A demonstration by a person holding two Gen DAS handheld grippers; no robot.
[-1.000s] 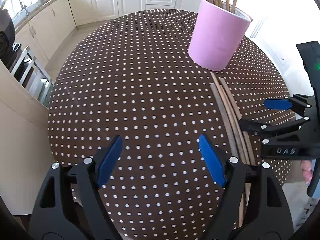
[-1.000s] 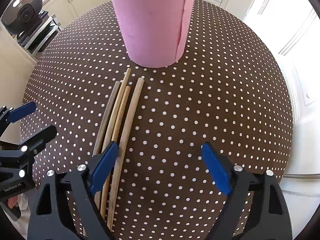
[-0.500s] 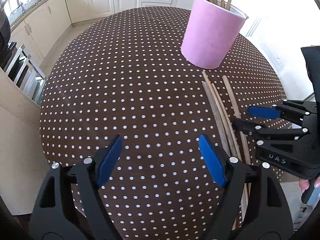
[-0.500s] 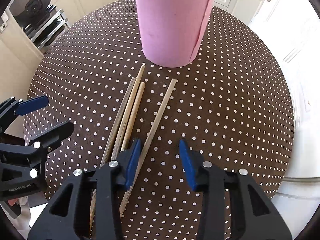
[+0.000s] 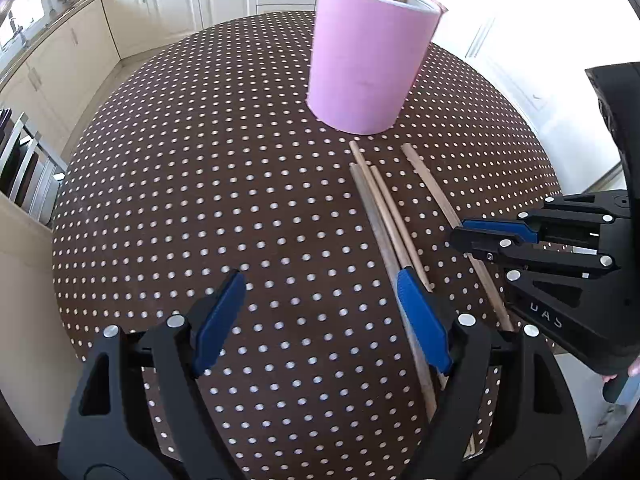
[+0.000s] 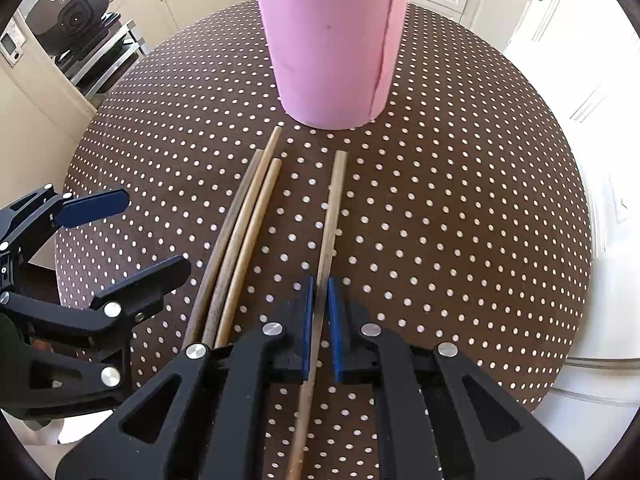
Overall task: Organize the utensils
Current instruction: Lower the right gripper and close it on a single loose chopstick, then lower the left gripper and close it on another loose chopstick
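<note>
Wooden chopstick [image 6: 334, 204] now sits clamped between the blue pads of my right claw [image 6: 319, 312], lying flat on the brown dotted table [image 6: 460, 220] with its far tip near the base of the pink holder [image 6: 332, 48], apart from the other three chopsticks [image 6: 244, 232], which lie bunched just to its left. My left claw [image 5: 320, 312] hangs wide apart over the table, jaws easing inward slightly, nothing between them; its right pad overlaps the bunch in view. Risks, as I judge them: the grip falls near one end of a long thin stick, so on lifting the free end could droop or swivel and catch the holder's rim; the holder already carries sticks, so a slanted entry might jam or tip it. Versus a second ago: my right claw then stood wide open beside four sticks lying together; one stick is now drawn aside and gripped. The left claw has shifted nearer the bunch.
</note>
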